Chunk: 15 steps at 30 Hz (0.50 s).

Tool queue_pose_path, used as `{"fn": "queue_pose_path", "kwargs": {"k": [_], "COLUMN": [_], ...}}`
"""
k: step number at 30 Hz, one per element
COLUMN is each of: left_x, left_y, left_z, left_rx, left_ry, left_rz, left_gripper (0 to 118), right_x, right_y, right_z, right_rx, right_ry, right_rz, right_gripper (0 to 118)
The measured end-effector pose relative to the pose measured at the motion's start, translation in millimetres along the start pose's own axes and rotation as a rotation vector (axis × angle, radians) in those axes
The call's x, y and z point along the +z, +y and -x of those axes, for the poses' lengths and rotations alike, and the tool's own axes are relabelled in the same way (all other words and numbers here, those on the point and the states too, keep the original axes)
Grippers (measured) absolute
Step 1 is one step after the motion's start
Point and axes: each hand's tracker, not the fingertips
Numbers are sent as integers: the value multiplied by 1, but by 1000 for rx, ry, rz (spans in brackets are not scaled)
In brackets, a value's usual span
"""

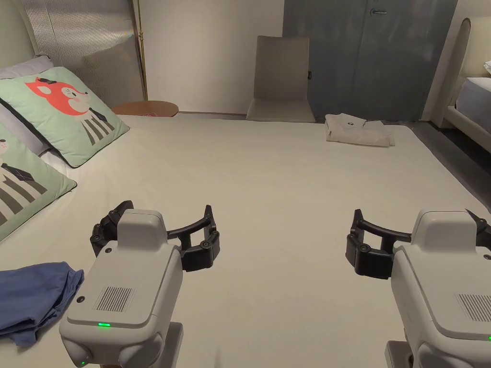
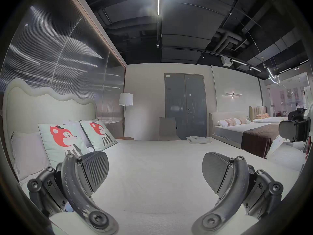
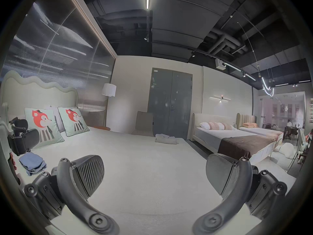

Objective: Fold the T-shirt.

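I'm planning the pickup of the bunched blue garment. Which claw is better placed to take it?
Left. The left claw hangs open right beside the blue garment at the bed's near left edge; the right claw, also open, is across the bed.

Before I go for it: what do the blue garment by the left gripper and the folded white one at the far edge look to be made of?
Blue garment: looks like soft, thin matte knit, probably cotton jersey; it slumps in loose rumpled folds. Folded white garment: seems a somewhat thicker matte fabric, holding a flat stack with crisp edges; too distant to tell the weave. Both lie on the bed, which looks smooth and matte.
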Motion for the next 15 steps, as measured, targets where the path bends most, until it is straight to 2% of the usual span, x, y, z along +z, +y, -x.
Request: {"fn": "queue_pose_path", "kwargs": {"k": [15], "left_x": [-1], "left_y": [-3], "left_z": [0], "left_rx": [4], "left_ry": [-5], "left_rz": [5], "left_gripper": [110], "right_x": [1], "right_y": [0], "right_z": [1], "right_rx": [3], "right_ry": [2], "right_rz": [2], "right_gripper": [118]}}
